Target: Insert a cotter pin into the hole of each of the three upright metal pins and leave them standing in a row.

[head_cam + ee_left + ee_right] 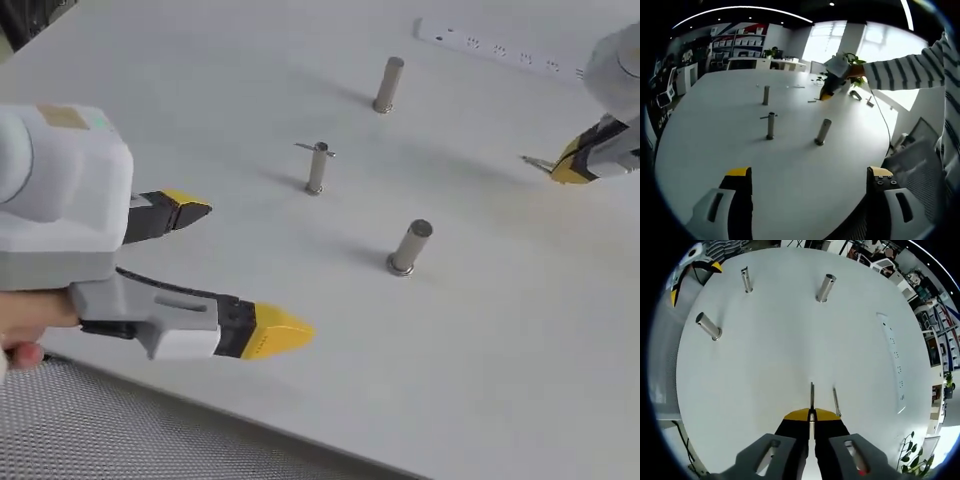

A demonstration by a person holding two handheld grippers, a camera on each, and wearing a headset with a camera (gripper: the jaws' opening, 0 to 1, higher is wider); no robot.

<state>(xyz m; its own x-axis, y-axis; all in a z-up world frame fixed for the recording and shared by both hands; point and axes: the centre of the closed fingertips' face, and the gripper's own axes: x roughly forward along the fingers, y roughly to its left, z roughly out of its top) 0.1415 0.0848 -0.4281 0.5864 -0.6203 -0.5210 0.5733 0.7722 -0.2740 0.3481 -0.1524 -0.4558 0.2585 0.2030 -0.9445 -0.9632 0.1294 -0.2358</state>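
Three metal pins stand upright on the white table [500,330]: a far pin [388,84], a middle pin [317,168] with a cotter pin through its top, and a near pin [409,247]. My left gripper [245,270] hovers open at the near left, short of the pins, with nothing between its jaws [808,172]. My right gripper [560,165] is at the right edge, shut on a thin cotter pin [811,395] that sticks out forward. The left gripper view has the right gripper [830,90] beyond the pins.
A white power strip [500,47] lies along the far right of the table. The table's near edge runs diagonally at the lower left, with a grey perforated surface [150,430] below it. Bare tabletop lies between the pins and the right gripper.
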